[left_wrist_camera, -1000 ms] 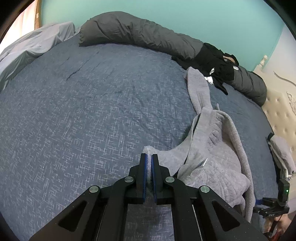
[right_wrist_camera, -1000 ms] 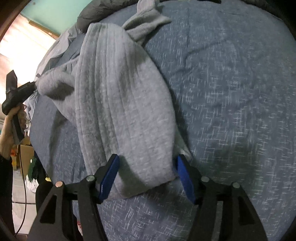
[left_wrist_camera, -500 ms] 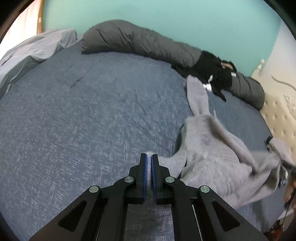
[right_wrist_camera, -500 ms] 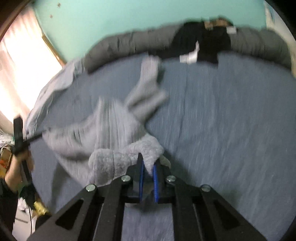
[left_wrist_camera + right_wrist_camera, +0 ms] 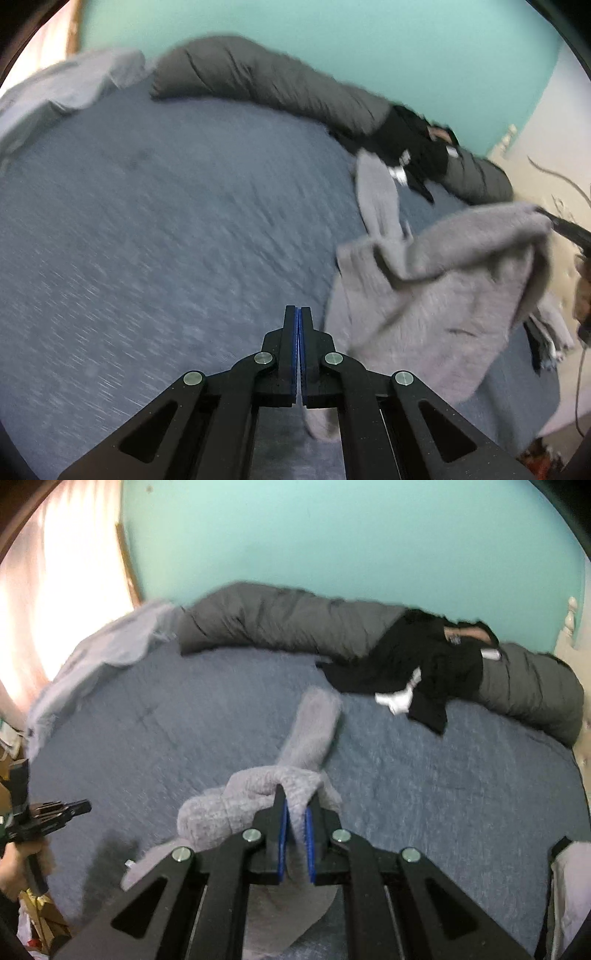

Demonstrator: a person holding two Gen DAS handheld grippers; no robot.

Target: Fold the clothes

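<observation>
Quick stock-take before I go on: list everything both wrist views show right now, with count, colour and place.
Fleecy grey garment: one, light grey, mid-bed, one corner lifted.
Quilted blue bedspread: one, blue, covers the bed.
Rolled dark grey duvet: one, along the teal wall.
Black clothes heap: one, black, on the duvet; white piece beside it.
Pale grey sheet: one, far left corner.
Cream headboard: one, right edge.
Left tongs: black, blue pads, shut, nothing visibly between the pads.
Right tongs: black, blue pads, shut on the garment, having just closed.
Hand: one, on the left tongs' handle.
</observation>
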